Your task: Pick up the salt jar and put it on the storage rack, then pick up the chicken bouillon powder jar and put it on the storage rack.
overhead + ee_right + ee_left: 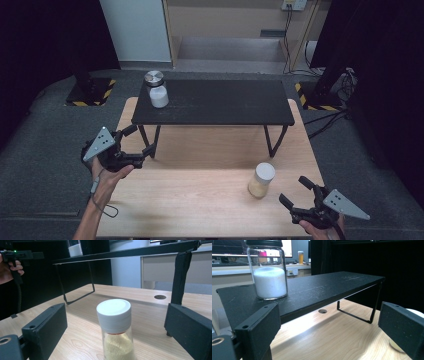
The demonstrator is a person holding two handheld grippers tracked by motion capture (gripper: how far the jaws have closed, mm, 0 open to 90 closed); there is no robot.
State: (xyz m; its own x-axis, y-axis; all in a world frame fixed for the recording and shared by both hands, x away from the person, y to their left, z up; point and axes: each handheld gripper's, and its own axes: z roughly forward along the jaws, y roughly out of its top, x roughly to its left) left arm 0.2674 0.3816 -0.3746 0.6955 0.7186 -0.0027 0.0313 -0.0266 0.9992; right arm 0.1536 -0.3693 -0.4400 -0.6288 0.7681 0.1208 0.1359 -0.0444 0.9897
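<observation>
A: At about five o'clock on the wooden counter (200,200), the right hand-held gripper (295,192) sits with its jaws spread wide, gripping nothing.

B: And right in front of it, the white-capped jar (262,180) of tan powder, upright on the wood. In the right gripper view the jar (115,327) stands between the two black jaws with clear air on both sides, no contact.

A: Over at nine o'clock, the left hand-held gripper (141,141) is released too, jaws apart, just beside the front left leg of the black shelf (215,102).

B: That shelf stands across the far half of the counter. Up at its eleven o'clock corner there's a glass jar of white powder (158,90) with a metal lid, upright, near the edge.

A: In the left gripper view that white-powder jar (269,272) stands on the shelf above the left jaw, well apart from it.
</observation>
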